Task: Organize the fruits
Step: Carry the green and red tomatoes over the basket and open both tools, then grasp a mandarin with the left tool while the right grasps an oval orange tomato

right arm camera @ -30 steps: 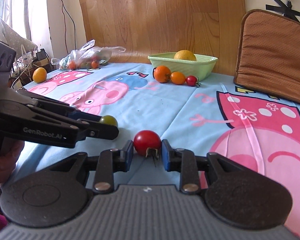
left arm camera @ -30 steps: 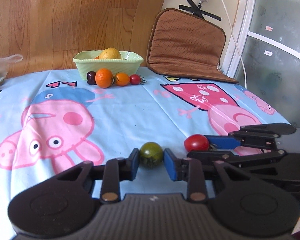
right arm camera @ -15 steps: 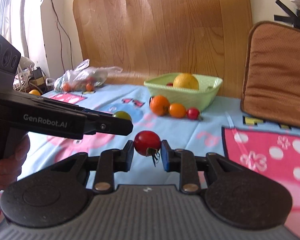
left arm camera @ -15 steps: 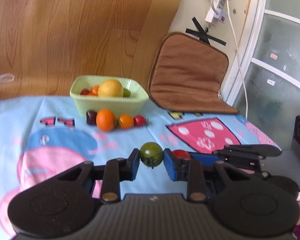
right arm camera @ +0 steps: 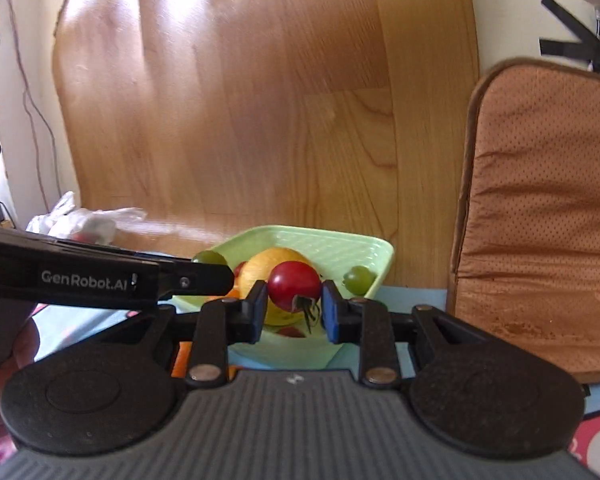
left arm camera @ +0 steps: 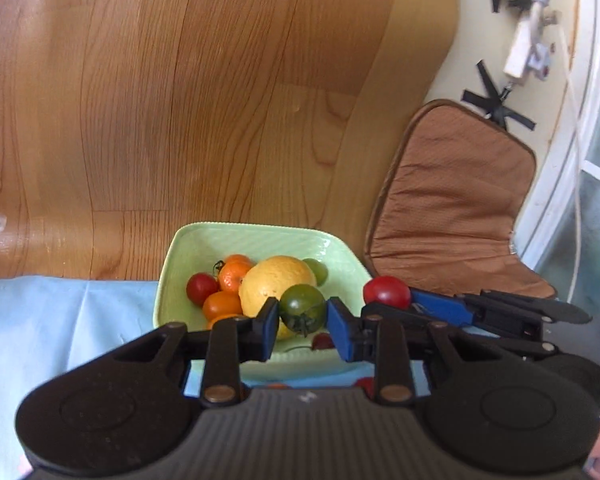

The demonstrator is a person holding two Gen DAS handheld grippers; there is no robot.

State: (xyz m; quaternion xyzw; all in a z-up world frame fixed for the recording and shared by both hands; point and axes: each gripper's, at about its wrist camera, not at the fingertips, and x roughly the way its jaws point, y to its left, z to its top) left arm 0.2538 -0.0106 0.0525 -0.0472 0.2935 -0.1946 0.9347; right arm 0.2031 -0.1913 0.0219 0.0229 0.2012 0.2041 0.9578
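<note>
My left gripper is shut on a green tomato and holds it over the near edge of the light green bowl. My right gripper is shut on a red tomato and holds it above the same bowl. The bowl holds a large yellow citrus, small oranges, a red tomato and a green grape. The right gripper with its red tomato shows at the right of the left wrist view. The left gripper shows at the left of the right wrist view.
The bowl stands on a light blue cloth against a wood-pattern wall sheet. A brown cushion leans to the right of the bowl. A clear plastic bag lies at the far left.
Both grippers have lifted their tomatoes off the cloth and carried them forward to the bowl. The bowl now fills the middle of both views.
</note>
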